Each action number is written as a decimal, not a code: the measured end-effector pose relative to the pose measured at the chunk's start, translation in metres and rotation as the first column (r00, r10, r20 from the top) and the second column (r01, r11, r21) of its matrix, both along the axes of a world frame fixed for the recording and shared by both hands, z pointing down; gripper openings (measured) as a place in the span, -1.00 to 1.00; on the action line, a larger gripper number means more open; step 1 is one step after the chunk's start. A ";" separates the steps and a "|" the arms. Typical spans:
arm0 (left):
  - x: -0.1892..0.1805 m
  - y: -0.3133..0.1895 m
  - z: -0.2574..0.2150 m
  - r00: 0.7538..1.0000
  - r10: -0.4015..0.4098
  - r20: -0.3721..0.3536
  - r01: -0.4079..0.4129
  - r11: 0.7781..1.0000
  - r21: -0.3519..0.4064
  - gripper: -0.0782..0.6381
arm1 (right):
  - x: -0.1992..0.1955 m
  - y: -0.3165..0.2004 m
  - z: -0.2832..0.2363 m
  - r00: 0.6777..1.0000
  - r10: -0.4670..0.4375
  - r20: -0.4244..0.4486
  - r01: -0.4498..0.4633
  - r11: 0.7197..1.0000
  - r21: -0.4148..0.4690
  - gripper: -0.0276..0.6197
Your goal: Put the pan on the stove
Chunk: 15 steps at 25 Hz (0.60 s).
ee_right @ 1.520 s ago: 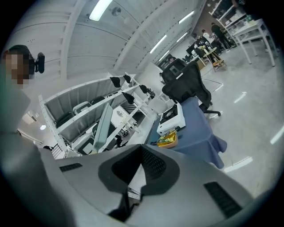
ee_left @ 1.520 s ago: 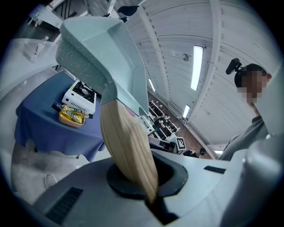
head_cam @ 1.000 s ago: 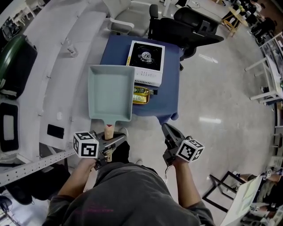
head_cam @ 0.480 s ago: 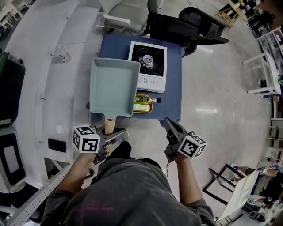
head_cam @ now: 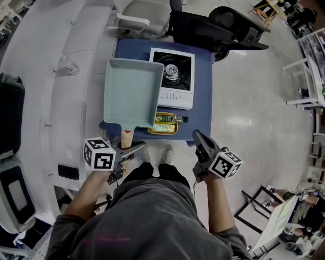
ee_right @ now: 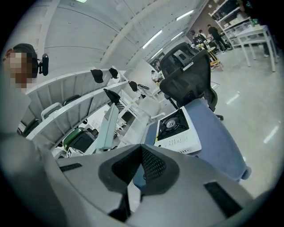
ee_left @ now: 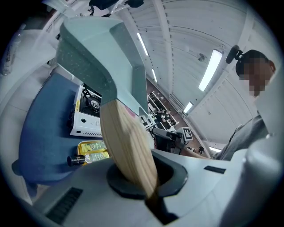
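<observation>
A pale green rectangular pan with a wooden handle hangs over the left part of the blue table, its right edge overlapping the stove. My left gripper is shut on the wooden handle, and the pan rises from it in the left gripper view. The white single-burner stove stands on the table to the pan's right; it shows in both gripper views as the stove. My right gripper is shut and holds nothing, near the table's front right corner.
A bottle in a yellow tray lies on the table in front of the stove. A black office chair and a white chair stand behind the table. A white curved counter runs along the left.
The pan has shifted a little right and farther over the table, toward the stove. Both grippers have kept their grips and moved slightly with the body.
</observation>
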<state>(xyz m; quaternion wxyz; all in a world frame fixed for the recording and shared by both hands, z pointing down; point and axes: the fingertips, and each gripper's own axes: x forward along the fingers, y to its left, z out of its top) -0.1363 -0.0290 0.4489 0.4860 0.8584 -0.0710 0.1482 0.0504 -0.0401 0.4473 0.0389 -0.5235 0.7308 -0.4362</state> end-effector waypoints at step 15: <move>0.072 -0.055 0.015 0.995 -0.087 0.041 0.088 0.996 -0.029 -0.78 | 0.070 -0.068 0.028 0.994 -0.092 0.056 0.092 0.996 -0.009 -0.91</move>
